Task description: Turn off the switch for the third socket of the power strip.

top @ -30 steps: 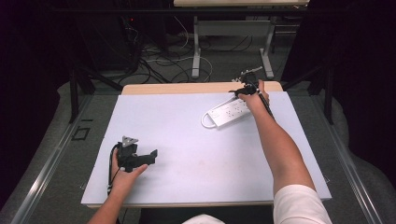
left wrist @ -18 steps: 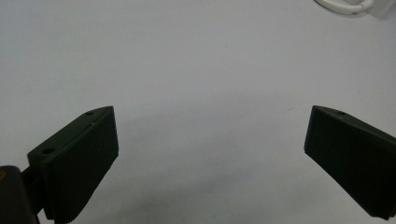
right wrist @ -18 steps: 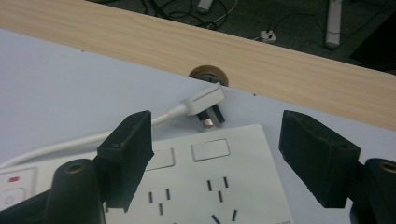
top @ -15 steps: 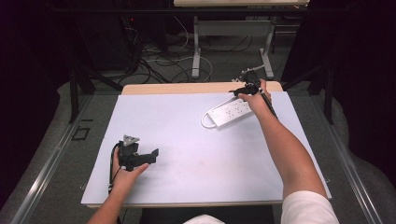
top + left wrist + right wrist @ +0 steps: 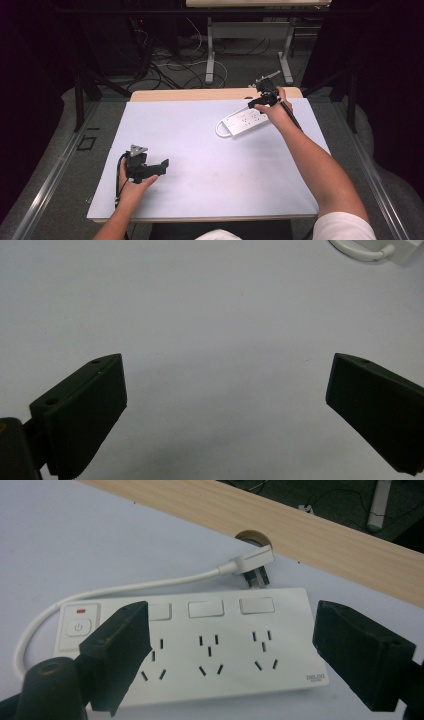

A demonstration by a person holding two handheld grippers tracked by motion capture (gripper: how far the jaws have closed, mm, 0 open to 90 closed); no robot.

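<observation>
**Both tongs open; power strip at far right of table**

Left side: the left tongs (image 5: 159,166) rest low over the near-left part of the table (image 5: 200,165), held in the person's left hand (image 5: 131,187). They are black, with a grey three-cornered plate on top and a black cable looping beside the wrist. In the left gripper view the two jaws stand wide apart, with nothing between them. Their inner faces are flat, matte and finely ribbed. Below them lies the table's smooth, pale, unmarked sheet.

Centre: the sheet covers most of the table. A strip of light wood grain is exposed along the far edge (image 5: 320,527), with a round hole in the wood near the plug.

Right side: a white power strip (image 5: 245,121) lies flat on the sheet at the far right, set at an angle to the table edge. It is a rounded rectangular plastic block, glossy, with three socket groups, three blank rectangular panels above them, and a square power button (image 5: 78,627) with a red mark at one end. Its white round cord (image 5: 125,589) curves from the button end to a flat angled plug (image 5: 250,562) lying beside the far side of the strip. The right tongs (image 5: 257,101), held in the right hand (image 5: 274,111), are over the strip. In the right gripper view the jaws stand wide apart above the strip's face, gripping nothing.
</observation>
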